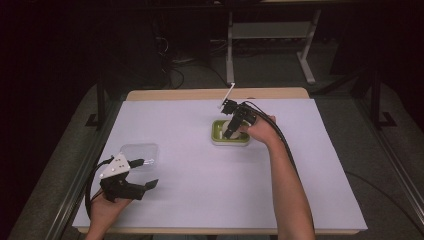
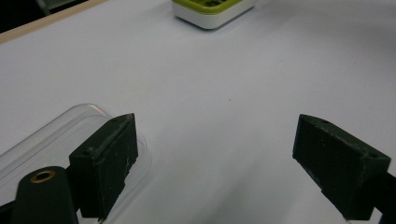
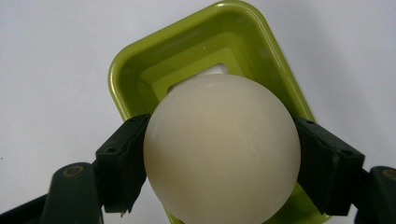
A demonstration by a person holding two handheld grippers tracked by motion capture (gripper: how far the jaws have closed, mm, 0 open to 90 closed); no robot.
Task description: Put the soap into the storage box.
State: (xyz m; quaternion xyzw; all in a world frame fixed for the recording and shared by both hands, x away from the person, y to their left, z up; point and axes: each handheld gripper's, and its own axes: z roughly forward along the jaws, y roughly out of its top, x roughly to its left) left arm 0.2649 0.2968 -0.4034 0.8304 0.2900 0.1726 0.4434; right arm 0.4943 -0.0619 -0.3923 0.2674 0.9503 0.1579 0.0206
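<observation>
The right gripper [image 3: 219, 163] has its fingers [image 3: 122, 161] clenched on a pale ball [image 3: 222, 149], held directly over the green-rimmed tray [image 3: 135, 70] toward the far edge of the tabletop [image 1: 200, 195], right of centre. Judging by this, the step is either setting the ball into the tray or lifting it out — I cannot tell which. A placing move would call for a straight descent, then release. The ball is round, with no long axis; the tray's long side runs roughly along the far edge. The left gripper [image 2: 215, 158] rests released near the front-left corner, beside a clear lid [image 1: 140, 152].
</observation>
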